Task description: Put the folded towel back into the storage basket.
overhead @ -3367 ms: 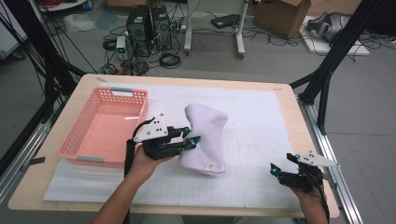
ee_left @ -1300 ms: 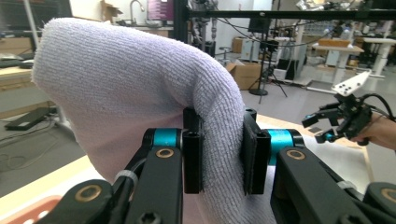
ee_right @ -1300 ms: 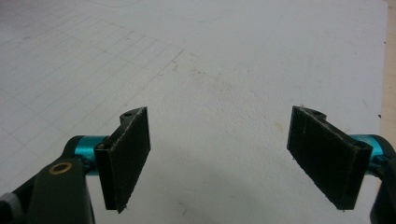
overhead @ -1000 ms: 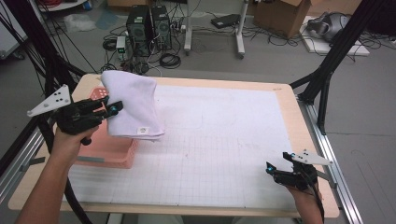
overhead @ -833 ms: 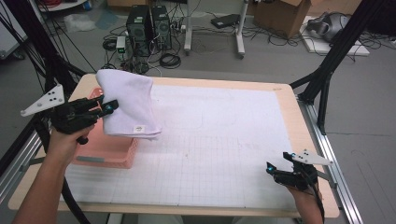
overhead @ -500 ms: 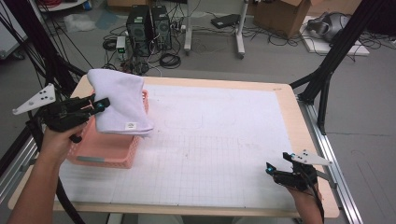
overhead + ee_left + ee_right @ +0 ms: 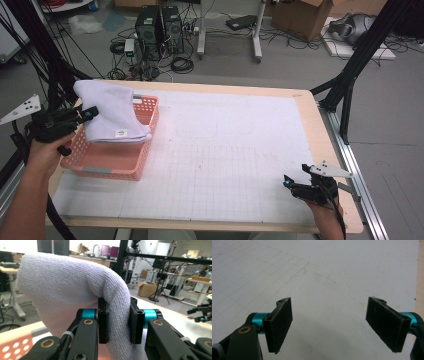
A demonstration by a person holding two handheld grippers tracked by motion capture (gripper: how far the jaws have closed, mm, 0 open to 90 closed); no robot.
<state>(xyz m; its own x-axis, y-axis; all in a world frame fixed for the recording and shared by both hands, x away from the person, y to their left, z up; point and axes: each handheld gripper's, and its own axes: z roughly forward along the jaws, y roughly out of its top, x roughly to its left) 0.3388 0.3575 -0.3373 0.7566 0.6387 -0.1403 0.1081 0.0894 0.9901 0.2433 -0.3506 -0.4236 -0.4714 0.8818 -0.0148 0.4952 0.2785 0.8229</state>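
The right gripper [image 7: 289, 182] sits close to the person, low over the near right part of the table [image 7: 240, 150]. Seen from its own camera, its two black jaws stand wide apart [image 7: 329, 325]. Nothing is between them. Under them is just the white mat [image 7: 317, 272] with thin grid lines and a few small marks. A hand [image 7: 325, 212] holds this gripper from behind.

Farther off, on the other side, is the left gripper [image 7: 92, 112]. A hand [image 7: 45, 150] holds it at the left edge of the table. Its jaws are squeezed on a white towel [image 7: 112, 112]. The left gripper's own camera [image 7: 117, 323] shows this well: the soft cloth is pinched between the two black pads, and the rest of the towel [image 7: 65, 287] puffs up above and in front of them.

The towel hangs out from the left gripper's tips, over a pink basket [image 7: 107, 165]. The basket is just below and in front of that gripper, with little holes in its walls. The bottom of the towel looks as if it rests on the far part of the basket, near the rim. A small tag shows on the towel's lower edge.

Past the table, far from both grippers, the floor has black boxes [image 7: 160, 25] and many cables.
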